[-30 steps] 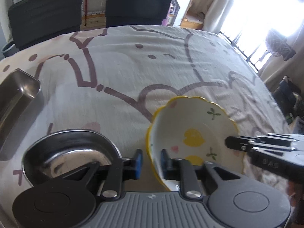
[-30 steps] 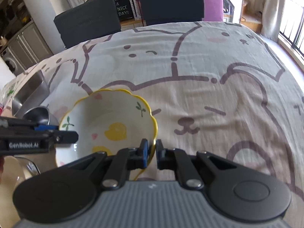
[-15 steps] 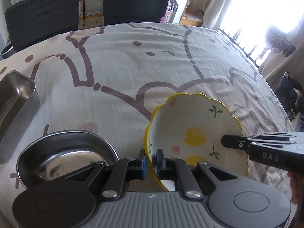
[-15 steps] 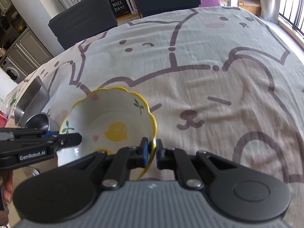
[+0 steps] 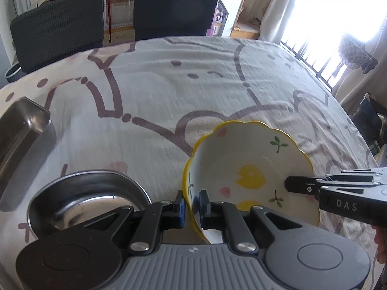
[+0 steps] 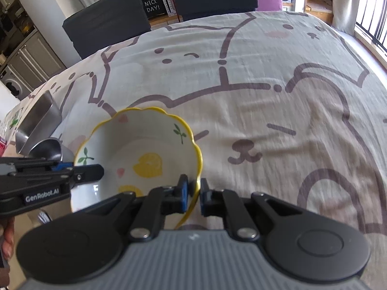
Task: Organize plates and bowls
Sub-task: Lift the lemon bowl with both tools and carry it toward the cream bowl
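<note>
A white ceramic bowl (image 5: 251,169) with a scalloped yellow rim and lemon print is gripped on both sides. My left gripper (image 5: 192,203) is shut on its left rim, one pad inside and one outside. My right gripper (image 6: 193,193) is shut on the opposite rim of the same bowl (image 6: 142,154). In the left wrist view the right gripper (image 5: 290,184) reaches in from the right edge; in the right wrist view the left gripper (image 6: 100,170) enters from the left. The bowl looks slightly tilted over the cartoon-printed tablecloth (image 5: 169,91).
A round steel bowl (image 5: 87,200) sits just left of the ceramic bowl, with a rectangular steel tray (image 5: 21,140) farther left. Both show small in the right wrist view: steel bowl (image 6: 47,148), tray (image 6: 38,120). Dark chairs (image 5: 174,7) stand behind the table; a bright window is at right.
The left gripper's jaws closed from a small gap onto the bowl's rim. Both hands stayed roughly in place; the bowl sits a little more upright in view.
</note>
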Motion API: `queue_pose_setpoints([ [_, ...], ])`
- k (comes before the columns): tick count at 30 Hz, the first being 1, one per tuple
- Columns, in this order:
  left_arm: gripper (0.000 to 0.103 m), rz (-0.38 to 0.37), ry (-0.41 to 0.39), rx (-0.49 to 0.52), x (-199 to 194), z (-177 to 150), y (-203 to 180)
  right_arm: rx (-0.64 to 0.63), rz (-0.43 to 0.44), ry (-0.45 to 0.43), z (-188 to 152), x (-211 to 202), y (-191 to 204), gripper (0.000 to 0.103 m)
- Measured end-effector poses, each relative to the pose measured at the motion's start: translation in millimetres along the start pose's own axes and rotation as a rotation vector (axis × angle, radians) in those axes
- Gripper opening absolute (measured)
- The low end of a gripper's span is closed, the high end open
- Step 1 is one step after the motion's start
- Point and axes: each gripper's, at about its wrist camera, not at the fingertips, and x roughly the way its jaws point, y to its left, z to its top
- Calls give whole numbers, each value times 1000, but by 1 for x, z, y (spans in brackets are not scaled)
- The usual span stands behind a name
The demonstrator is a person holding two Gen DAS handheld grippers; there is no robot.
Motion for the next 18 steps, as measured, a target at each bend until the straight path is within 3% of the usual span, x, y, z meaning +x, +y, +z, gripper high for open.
queue_pose_setpoints([
  [18, 11, 1, -170, 37, -99, -4, -21, -13, 57, -190, -14, -94, 11, 11],
])
